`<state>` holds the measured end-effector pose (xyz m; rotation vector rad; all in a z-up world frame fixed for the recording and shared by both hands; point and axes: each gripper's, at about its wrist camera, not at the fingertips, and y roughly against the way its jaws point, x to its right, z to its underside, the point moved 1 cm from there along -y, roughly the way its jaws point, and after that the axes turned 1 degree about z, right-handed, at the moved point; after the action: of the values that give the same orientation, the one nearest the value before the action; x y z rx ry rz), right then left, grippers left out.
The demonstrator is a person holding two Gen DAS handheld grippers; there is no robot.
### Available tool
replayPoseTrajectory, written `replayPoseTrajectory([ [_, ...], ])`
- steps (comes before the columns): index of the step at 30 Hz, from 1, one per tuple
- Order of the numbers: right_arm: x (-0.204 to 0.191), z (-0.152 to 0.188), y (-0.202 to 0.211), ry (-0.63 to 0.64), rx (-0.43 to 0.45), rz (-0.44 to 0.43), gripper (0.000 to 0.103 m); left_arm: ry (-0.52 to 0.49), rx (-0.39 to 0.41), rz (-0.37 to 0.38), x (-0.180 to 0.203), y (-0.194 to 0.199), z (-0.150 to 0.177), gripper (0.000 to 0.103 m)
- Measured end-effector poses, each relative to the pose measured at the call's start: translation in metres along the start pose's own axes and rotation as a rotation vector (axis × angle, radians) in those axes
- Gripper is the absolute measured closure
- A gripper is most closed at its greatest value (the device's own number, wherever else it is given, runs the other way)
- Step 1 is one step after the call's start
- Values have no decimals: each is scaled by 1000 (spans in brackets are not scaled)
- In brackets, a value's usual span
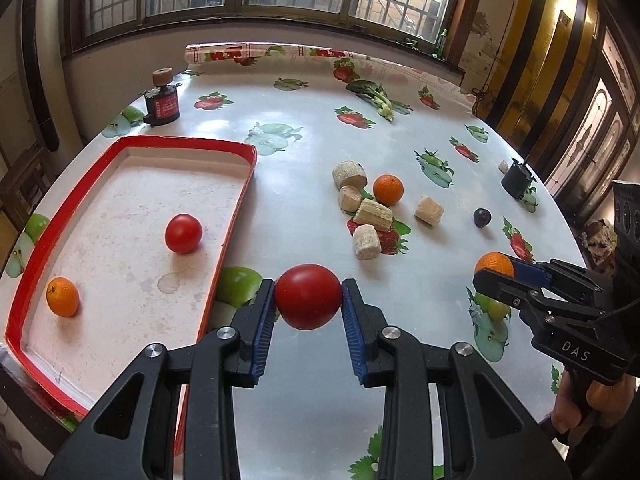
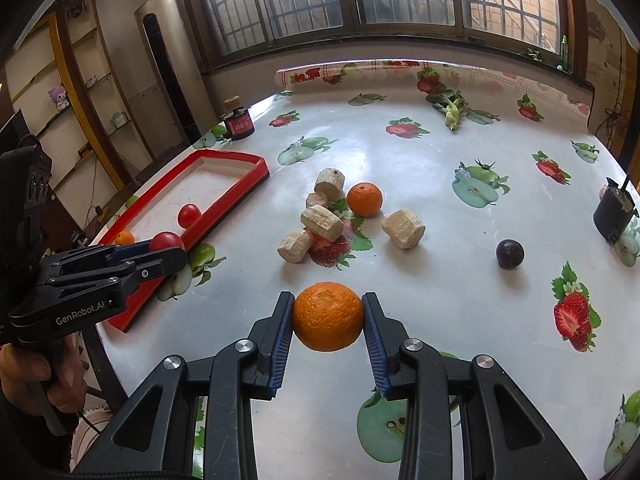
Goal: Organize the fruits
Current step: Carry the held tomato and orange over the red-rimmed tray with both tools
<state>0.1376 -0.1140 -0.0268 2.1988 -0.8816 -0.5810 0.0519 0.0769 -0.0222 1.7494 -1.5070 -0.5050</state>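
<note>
My left gripper is shut on a red tomato, held above the table just right of the red-rimmed tray. In that tray lie another tomato and a small orange. My right gripper is shut on an orange above the table's near side; the left wrist view shows it at the right. A loose orange and a dark plum rest on the fruit-print tablecloth. In the right wrist view the left gripper with its tomato hangs by the tray's near corner.
Several beige corn-cob chunks lie around the loose orange mid-table. A leafy green vegetable lies at the back, a red-labelled jar at the back left, a black cup at the right edge. A hand grips the left handle.
</note>
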Motion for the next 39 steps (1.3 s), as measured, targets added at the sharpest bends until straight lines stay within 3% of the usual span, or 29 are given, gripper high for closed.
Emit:
replayPoseTrajectory([
  [39, -92, -46, -42, 153, -8, -115, 68, 162, 52, -124, -106, 33, 1, 73],
])
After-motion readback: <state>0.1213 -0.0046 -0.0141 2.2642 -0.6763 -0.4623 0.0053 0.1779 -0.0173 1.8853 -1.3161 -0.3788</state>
